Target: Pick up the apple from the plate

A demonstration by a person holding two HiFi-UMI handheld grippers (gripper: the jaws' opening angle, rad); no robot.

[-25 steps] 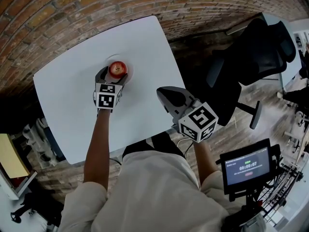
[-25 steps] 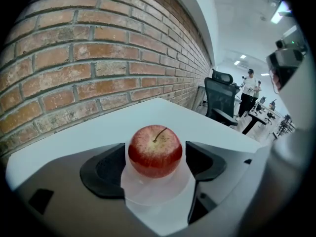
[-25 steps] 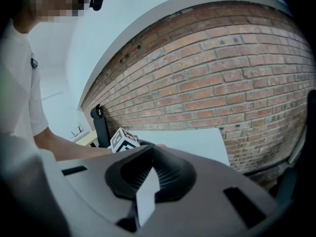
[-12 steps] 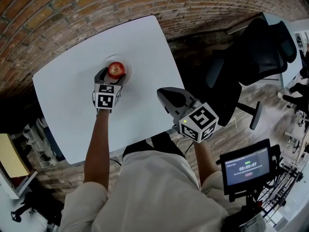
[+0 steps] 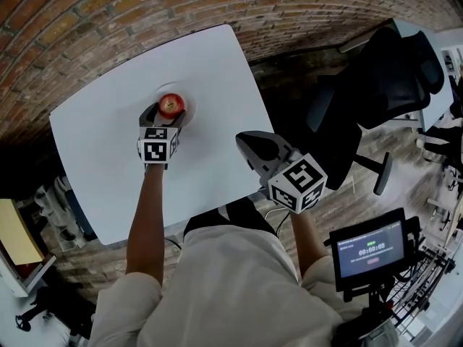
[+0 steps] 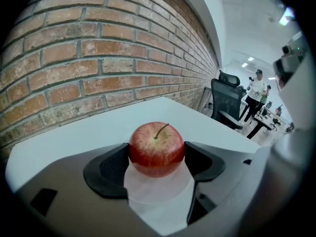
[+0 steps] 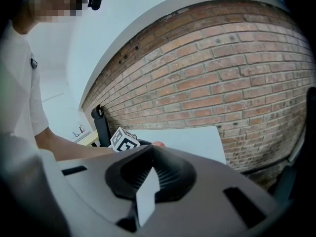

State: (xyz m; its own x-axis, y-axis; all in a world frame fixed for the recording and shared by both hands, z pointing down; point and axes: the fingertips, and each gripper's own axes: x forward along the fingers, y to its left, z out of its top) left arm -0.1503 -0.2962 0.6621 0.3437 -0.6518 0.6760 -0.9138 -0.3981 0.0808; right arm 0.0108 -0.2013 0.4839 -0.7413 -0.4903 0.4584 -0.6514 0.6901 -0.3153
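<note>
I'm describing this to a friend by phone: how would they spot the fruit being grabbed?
Find the white table beside the brick wall. On it lies a pale plate holding the apple, gripped by the left gripper, one dark jaw on each side. It is round, red, stem up, the only coloured thing on the tabletop.

- Table (image 5: pixel 94 150): its far edge runs along the brick wall (image 5: pixel 108 6); the person stands at its near edge.
- Plate (image 6: pixel 159 189): on the table's middle part, nearer the far edge than the near edge.
- Apple (image 5: pixel 171 105): over the plate's middle; contact with the plate cannot be confirmed.
- Left gripper (image 5: pixel 168 112): reaches in from the near edge; one jaw touches each side of the apple.
- Right gripper (image 5: pixel 251 142): over the table's right edge, well apart from the plate.
- Office chair (image 5: pixel 376 78): on the floor, right of the table.
- Screen on a stand (image 5: pixel 369 250): at the person's right, nearer than the office chair.
</note>
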